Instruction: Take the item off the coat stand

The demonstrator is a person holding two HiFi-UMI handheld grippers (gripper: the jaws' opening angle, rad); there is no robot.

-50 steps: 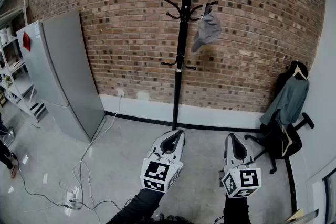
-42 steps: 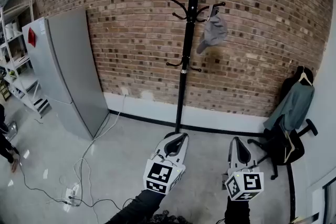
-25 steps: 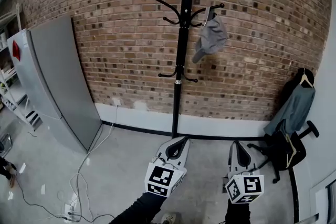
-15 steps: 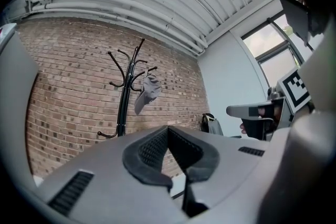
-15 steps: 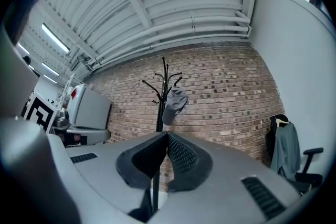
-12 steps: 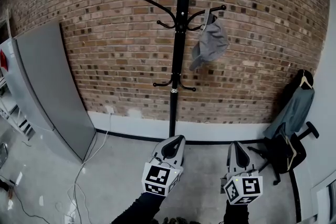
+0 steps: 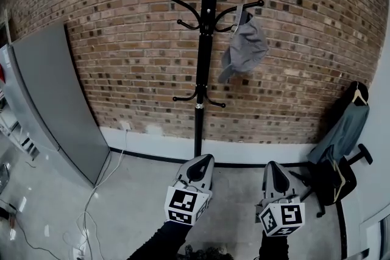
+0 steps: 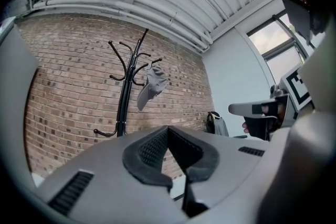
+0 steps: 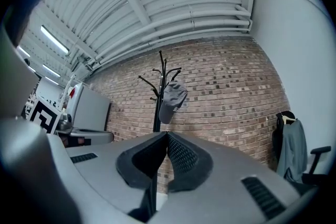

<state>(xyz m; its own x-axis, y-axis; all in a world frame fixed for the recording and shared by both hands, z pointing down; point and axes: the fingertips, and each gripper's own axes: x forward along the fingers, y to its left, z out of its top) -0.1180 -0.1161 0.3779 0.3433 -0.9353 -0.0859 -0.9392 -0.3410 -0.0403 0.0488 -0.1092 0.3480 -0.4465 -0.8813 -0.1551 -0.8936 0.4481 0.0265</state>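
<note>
The pads of the left gripper (image 8: 168, 129) are pressing together at their tips, clenched on nothing, and the right gripper (image 9: 167, 134) is showing the same: its jaws are meeting, with no item between them. Both are pointing forward, side by side and apart.

Well above and beyond them, the soft grey fabric cap (image 7: 246, 45) is hanging from an upper hook on the right of the tall black metal coat stand (image 7: 202, 64), its brim drooping down and to the left. The stand is rising in front of the red brick wall (image 7: 122, 39).

Only the head view is taking in the pale floor (image 7: 134, 192), the white cables (image 7: 91, 207) trailing over it, and the black swivel chair (image 7: 326, 170). Only the gripper views are showing the ribbed white ceiling (image 9: 173, 2). The left gripper view alone is catching a bright window (image 8: 278, 44). The head view and the right gripper view are both showing the tall grey metal cabinet (image 7: 55, 100) at the left and the grey-green jacket on a hanger (image 7: 341, 131) at the right.

Counted: two grippers, one cap, one stand, one cabinet, one chair, one jacket.
</note>
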